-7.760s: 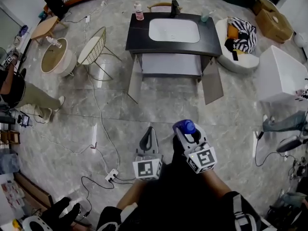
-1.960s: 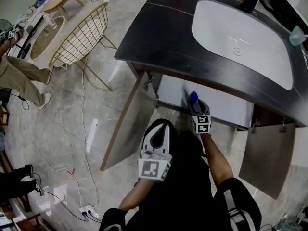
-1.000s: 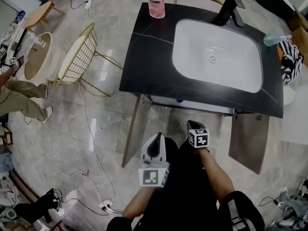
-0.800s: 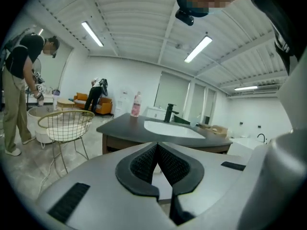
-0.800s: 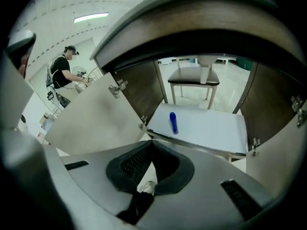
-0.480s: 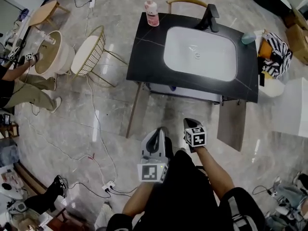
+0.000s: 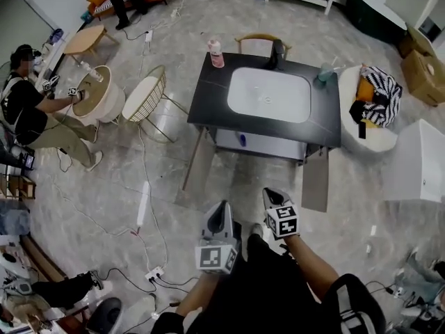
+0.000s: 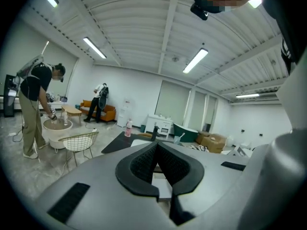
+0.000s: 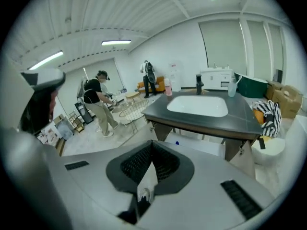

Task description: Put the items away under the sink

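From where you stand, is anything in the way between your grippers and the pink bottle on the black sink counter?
Nothing visible does. Only grey floor lies between the shut left gripper and right gripper and the black sink counter; the pink bottle stands at its far left corner, with bare countertop before it.

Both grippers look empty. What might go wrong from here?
The cabinet doors stand open on both sides, so a gripper or leg may knock one on approach. A white cable lies across the floor left of the cabinet, a likely trip hazard. The pink bottle stands at the countertop's back-left corner; the left gripper and right gripper are both shut, so reaching without opening could tip it.
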The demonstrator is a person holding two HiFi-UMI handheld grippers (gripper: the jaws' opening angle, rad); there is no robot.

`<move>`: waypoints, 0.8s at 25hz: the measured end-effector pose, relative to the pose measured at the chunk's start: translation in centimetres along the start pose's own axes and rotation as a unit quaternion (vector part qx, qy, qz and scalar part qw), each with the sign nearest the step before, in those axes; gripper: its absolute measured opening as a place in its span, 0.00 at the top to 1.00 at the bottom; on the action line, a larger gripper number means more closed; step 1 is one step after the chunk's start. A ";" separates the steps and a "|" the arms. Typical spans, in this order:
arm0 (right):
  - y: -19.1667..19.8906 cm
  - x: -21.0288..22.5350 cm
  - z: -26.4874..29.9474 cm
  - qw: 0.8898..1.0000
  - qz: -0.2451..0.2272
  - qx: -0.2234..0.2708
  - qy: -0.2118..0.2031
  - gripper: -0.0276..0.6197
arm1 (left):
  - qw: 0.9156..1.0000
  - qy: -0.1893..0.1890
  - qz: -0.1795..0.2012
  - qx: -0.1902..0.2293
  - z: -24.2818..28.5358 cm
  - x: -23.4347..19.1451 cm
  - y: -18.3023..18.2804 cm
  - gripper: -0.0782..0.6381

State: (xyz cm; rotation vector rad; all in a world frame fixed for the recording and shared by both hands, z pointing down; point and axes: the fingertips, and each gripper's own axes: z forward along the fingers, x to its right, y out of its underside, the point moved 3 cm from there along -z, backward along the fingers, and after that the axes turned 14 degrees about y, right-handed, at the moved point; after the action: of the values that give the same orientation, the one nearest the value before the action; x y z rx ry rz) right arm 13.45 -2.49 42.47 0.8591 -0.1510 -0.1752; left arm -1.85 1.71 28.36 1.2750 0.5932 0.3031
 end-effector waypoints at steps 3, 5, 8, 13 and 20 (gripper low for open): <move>-1.9 -0.7 -5.5 0.999 -0.010 0.039 -0.005 0.94 | 1.000 -0.003 0.008 0.010 -2.0 2.3 -1.6 0.87; -3.2 -1.5 -8.5 0.998 -0.006 0.066 -0.010 0.94 | 1.000 -0.005 0.015 0.020 -3.2 3.1 -2.6 0.87; -4.4 -2.5 -12.7 0.994 0.006 0.105 -0.008 0.94 | 0.999 0.001 0.029 0.025 -5.0 3.8 -3.0 0.87; -6.2 -4.9 -16.9 0.987 0.019 0.156 -0.014 0.94 | 0.998 0.033 0.038 0.024 -6.3 4.0 -3.1 0.87; -5.8 -7.4 -19.3 0.982 0.037 0.184 -0.019 0.94 | 0.998 0.055 0.025 0.027 -7.5 4.3 -2.7 0.87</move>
State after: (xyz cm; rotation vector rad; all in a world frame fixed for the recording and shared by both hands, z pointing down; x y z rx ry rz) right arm 9.59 9.60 25.15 1.2166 -0.2565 -0.0945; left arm -2.91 9.23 23.41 1.3339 0.6671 0.4025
